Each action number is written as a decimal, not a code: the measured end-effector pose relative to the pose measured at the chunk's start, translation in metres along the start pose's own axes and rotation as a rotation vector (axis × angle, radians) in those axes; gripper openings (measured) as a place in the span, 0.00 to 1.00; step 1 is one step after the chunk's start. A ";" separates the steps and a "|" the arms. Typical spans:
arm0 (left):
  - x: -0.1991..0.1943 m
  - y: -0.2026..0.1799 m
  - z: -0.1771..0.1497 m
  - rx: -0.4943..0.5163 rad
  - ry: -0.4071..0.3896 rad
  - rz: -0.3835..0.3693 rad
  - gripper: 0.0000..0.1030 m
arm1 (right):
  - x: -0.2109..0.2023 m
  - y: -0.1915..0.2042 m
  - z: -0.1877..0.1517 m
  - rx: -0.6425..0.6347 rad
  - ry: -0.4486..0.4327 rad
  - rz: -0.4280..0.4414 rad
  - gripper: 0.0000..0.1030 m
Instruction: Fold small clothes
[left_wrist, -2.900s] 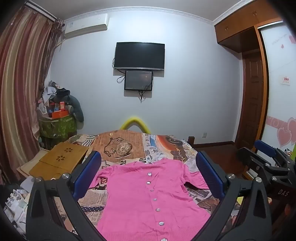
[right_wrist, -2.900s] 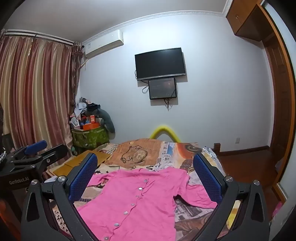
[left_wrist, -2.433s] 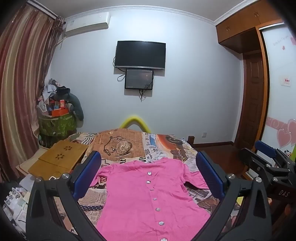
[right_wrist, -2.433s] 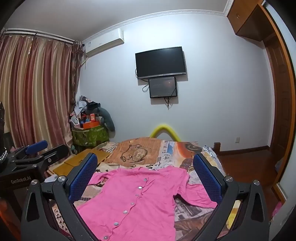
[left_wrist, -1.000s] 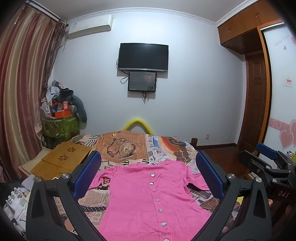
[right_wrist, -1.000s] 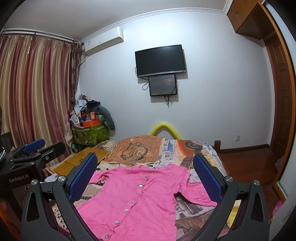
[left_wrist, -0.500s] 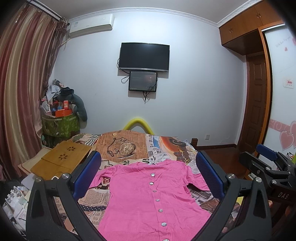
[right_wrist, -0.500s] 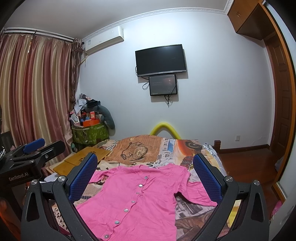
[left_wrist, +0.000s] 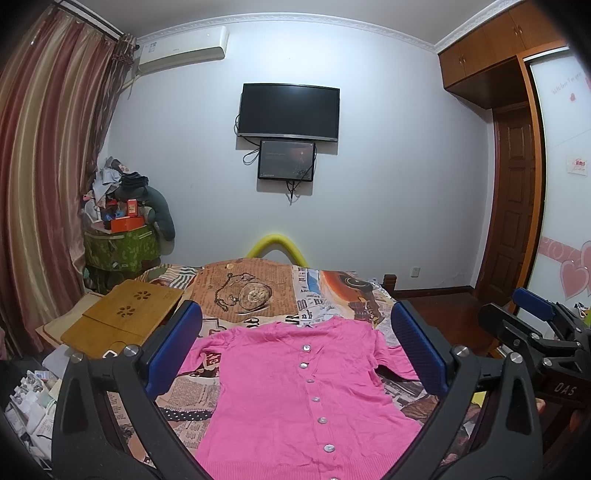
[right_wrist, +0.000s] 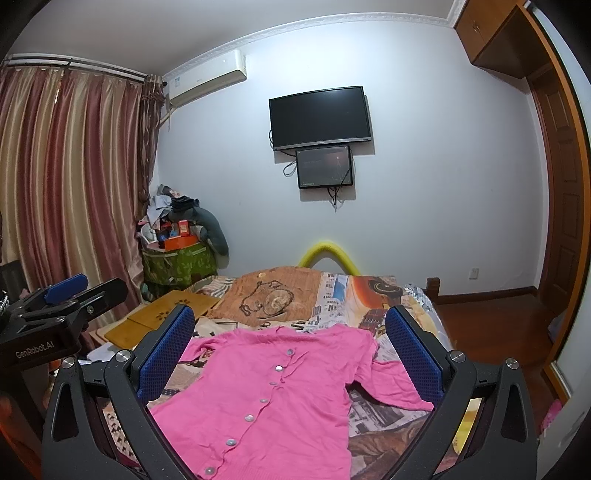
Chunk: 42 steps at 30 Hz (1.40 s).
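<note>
A pink buttoned cardigan (left_wrist: 295, 387) lies flat, front up, on the patterned bedspread (left_wrist: 243, 291), collar toward the far wall, sleeves spread to both sides. It also shows in the right wrist view (right_wrist: 273, 387). My left gripper (left_wrist: 295, 332) is open and empty, held above the near half of the cardigan. My right gripper (right_wrist: 288, 332) is open and empty too, above the cardigan from the right. Each gripper shows at the edge of the other's view: the right one (left_wrist: 535, 332) and the left one (right_wrist: 62, 299).
A wooden lap tray (left_wrist: 122, 314) lies on the bed's left side. A green bin piled with clutter (left_wrist: 122, 243) stands in the far left corner by the curtains (left_wrist: 40, 184). A yellow foam arch (left_wrist: 275, 245) sits at the bed's far end. A wardrobe door (left_wrist: 517, 206) is to the right.
Both grippers have stayed open and empty. Both views have shifted only slightly, drifting a little to the left; the cardigan has not moved.
</note>
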<state>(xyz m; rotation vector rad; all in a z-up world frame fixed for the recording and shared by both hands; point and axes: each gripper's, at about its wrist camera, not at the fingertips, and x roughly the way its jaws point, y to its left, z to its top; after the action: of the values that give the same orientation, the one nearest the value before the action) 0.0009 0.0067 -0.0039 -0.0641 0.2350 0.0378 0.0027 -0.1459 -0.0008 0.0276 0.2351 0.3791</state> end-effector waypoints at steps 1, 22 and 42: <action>0.002 0.001 -0.001 -0.002 0.003 0.002 1.00 | 0.001 -0.001 0.000 -0.001 0.002 -0.001 1.00; 0.146 0.093 -0.043 -0.084 0.249 0.195 1.00 | 0.083 -0.046 -0.028 0.000 0.226 -0.078 0.99; 0.308 0.233 -0.130 -0.180 0.644 0.367 1.00 | 0.215 -0.134 -0.049 0.007 0.477 -0.109 0.75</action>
<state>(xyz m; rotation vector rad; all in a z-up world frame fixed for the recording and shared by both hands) 0.2593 0.2398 -0.2159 -0.2123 0.8857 0.4078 0.2344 -0.1917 -0.1060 -0.0693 0.7066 0.2712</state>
